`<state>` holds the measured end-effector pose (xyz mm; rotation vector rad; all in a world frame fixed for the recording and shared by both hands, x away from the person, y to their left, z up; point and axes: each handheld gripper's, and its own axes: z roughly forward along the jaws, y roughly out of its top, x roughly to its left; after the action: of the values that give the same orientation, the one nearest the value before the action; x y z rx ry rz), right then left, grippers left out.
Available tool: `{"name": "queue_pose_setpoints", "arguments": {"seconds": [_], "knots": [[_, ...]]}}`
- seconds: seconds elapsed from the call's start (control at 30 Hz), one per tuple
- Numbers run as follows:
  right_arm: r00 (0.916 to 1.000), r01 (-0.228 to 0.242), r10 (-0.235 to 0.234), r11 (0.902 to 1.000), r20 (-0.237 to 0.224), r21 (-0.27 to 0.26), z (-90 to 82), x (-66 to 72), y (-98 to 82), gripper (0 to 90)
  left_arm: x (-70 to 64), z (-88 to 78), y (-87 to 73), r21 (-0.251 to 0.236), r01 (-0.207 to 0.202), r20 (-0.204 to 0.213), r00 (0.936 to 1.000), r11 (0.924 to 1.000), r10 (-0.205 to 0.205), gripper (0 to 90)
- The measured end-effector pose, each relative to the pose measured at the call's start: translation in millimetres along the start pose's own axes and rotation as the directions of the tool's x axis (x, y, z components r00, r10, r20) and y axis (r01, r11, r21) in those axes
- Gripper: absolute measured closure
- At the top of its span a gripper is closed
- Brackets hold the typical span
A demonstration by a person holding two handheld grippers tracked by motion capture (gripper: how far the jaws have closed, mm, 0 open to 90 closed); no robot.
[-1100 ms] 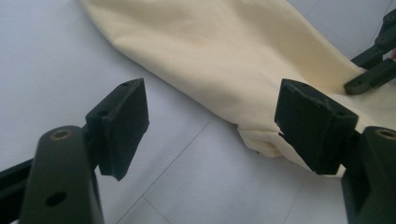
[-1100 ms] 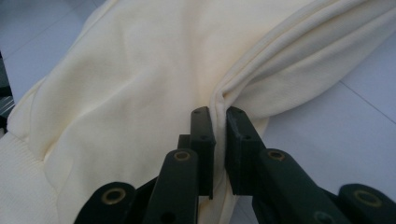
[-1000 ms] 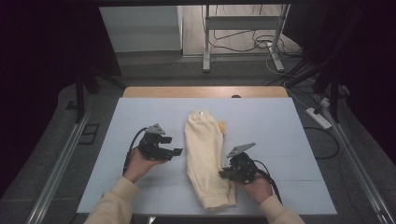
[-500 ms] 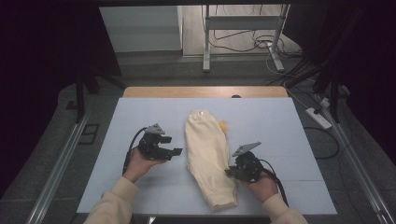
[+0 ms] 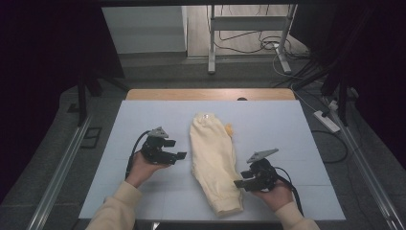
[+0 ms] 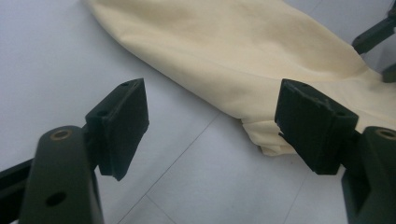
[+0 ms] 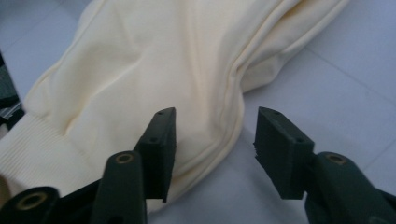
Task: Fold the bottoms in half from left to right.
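Observation:
A pale yellow garment (image 5: 213, 158) lies folded lengthwise on the white table mat (image 5: 287, 139), its ribbed hem nearest the person. My left gripper (image 5: 176, 149) rests just left of it, open, and in the left gripper view the gripper (image 6: 217, 123) has bare mat between its pads and the garment (image 6: 261, 51) beyond. My right gripper (image 5: 242, 178) sits at the garment's lower right edge. Its jaws have just been opening. In the right gripper view the gripper (image 7: 219, 149) stands open with the garment's (image 7: 154, 70) seamed edge lying loose under the gap, and the pads do not press it.
A small orange bit (image 5: 230, 128) lies beside the garment's upper right. The table's wooden far edge (image 5: 210, 94) runs across the back. Beyond stand a metal frame (image 5: 210, 43) and floor cables; a power strip (image 5: 326, 120) lies at the right.
My right gripper has slid a little right and toward the person, and its jaws have opened, letting go of the garment's edge. The left gripper has stayed put.

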<state>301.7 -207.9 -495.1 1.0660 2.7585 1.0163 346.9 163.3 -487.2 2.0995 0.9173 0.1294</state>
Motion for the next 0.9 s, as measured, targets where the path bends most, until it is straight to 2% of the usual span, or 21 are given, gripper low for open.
{"name": "queue_pose_setpoints", "arguments": {"seconds": [0.13, 0.27, 0.47, 0.5, 0.53, 0.57, 0.6, 0.7, 0.77, 0.9], "knots": [[1.0, -0.001, 0.001, 0.9998, -0.008, 0.021, -1.2, 8.6, -12.8, 43.5, -0.2, -0.2, 0.3, 0.0, -0.001, -0.001, 1.0, 1.0, 0.001, 25.6], [0.9995, -0.002, 0.002, 0.9996, -0.03, 0.027, -5.0, 13.8, -17.6, 43.1, 0.0, -0.1, 0.1, 0.0, -0.001, -0.001, 1.0, 1.0, 0.001, 25.6], [0.9962, -0.03, 0.035, 0.9977, -0.08, 0.062, 8.3, 16.4, -21.5, 43.7, -0.6, -0.6, 0.0, 0.0, -0.001, -0.004, 1.0, 1.0, 0.001, 25.6], [0.9969, -0.017, 0.022, 0.998, -0.075, 0.061, 8.9, 18.0, -21.1, 45.8, -0.7, -0.7, -0.1, 0.0, -0.001, -0.004, 1.0, 1.0, 0.001, 25.5], [0.9952, -0.018, 0.025, 0.9975, -0.095, 0.068, 9.3, 18.7, -20.4, 54.5, -0.7, -0.7, -0.1, 0.0, 0.0, -0.005, 1.0, 1.0, 0.0, 25.6], [0.9911, -0.019, 0.028, 0.9974, -0.13, 0.069, 10.6, 19.2, -20.3, 59.2, -0.8, -0.5, -0.1, 0.0, 0.0, -0.006, 1.0, 1.0, 0.0, 25.5], [0.9897, -0.017, 0.026, 0.9978, -0.141, 0.064, 11.8, 20.5, -20.5, 62.8, -0.8, -0.5, 0.0, 0.001, -0.001, -0.006, 1.0, 1.0, 0.001, 25.6], [0.9891, -0.004, 0.011, 0.9989, -0.147, 0.046, 12.5, 21.7, -18.7, 71.8, -1.3, -0.3, 0.3, 0.001, -0.003, -0.006, 1.0, 1.0, 0.003, 25.5], [0.9876, -0.013, 0.017, 0.9996, -0.156, 0.024, 14.2, 22.4, -18.1, 75.8, -1.4, 0.0, 0.5, 0.002, -0.003, -0.006, 1.0, 1.0, 0.003, 25.6], [0.9864, 0.014, -0.013, 0.9999, -0.164, 0.008, 19.4, 29.4, -13.3, 77.8, -1.5, 0.4, 0.8, 0.002, -0.003, -0.006, 1.0, 1.0, 0.003, 25.5]]}}
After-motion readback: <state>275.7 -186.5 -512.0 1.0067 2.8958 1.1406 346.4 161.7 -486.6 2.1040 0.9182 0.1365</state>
